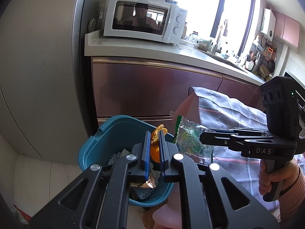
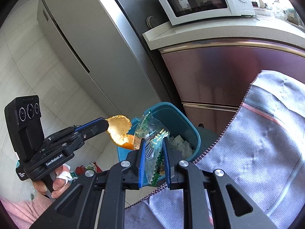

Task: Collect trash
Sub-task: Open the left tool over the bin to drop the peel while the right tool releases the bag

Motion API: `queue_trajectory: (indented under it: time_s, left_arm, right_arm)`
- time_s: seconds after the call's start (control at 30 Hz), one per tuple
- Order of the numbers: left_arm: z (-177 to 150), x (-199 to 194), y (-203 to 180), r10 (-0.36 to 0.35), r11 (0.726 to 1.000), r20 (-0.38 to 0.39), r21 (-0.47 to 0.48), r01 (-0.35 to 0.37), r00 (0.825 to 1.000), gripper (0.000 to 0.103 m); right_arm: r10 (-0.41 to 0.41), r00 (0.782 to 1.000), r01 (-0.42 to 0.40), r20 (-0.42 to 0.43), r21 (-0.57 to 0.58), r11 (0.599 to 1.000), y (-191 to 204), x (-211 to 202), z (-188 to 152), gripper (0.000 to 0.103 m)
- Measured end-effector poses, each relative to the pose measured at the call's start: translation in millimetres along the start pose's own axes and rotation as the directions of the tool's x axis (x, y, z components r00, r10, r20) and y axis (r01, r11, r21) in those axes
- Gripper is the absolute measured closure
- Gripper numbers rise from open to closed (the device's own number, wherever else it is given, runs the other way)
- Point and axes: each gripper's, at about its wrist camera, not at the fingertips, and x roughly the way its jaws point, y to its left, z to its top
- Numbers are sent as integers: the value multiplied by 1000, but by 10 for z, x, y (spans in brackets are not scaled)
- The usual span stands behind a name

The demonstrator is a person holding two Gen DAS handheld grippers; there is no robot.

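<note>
My left gripper (image 1: pixel 154 133) is shut on a piece of orange peel (image 1: pixel 154 152) and holds it over the near rim of a blue bin (image 1: pixel 106 139). In the right wrist view this gripper (image 2: pixel 104 123) comes in from the left with the peel (image 2: pixel 120 129) at its tips. My right gripper (image 2: pixel 154 140) is shut on a clear wrapper with green print (image 2: pixel 150 131), held above the bin (image 2: pixel 171 118). From the left wrist view the right gripper (image 1: pixel 204 133) reaches in from the right with the wrapper (image 1: pixel 187 137). Paper scraps (image 2: pixel 181 145) lie inside the bin.
A grey checked cloth (image 2: pixel 257 143) covers a surface right of the bin. Behind the bin stand shiny purple cabinets (image 1: pixel 152 87) under a white counter with a microwave (image 1: pixel 141 19). A tall grey fridge (image 2: pixel 85 38) is on the left, and some litter (image 2: pixel 89 167) lies on the tiled floor.
</note>
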Motion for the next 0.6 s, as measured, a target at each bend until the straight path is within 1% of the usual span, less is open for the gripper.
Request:
queue_trajectory:
  time_s: [0.6]
  left_arm:
    - [-82,250,128,28,999,-45,-28,-30,999,94]
  right_arm:
    - [-20,998,20,-51,-7,1000,47,328,103,87]
